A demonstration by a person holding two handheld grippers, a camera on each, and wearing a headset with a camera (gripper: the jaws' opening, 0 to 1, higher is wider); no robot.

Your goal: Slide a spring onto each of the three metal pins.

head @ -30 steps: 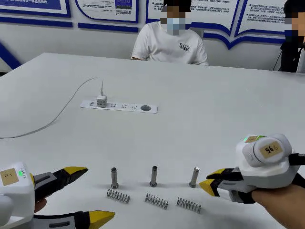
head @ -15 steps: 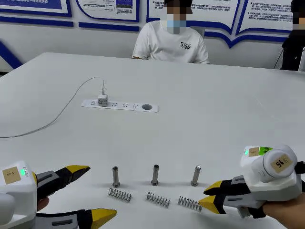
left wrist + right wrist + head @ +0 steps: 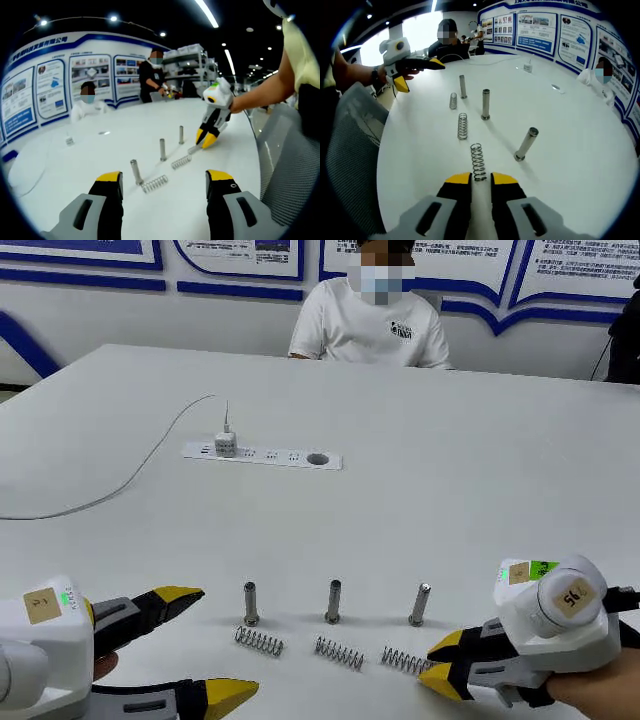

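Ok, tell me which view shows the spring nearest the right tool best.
The right gripper view: the spring lies close, just ahead of the right tool, coils distinct. In the head view the spring is small and side-on. In the left gripper view it is tiny and far off.

The white table is carrying all items. Three metal pins are standing in a row near the front edge: the left pin, the middle pin and the right pin. One spring is lying flat just in front of each: the left spring, the middle spring and the right spring. Farther back, a power strip is lying flat, and a cable is trailing left from it.
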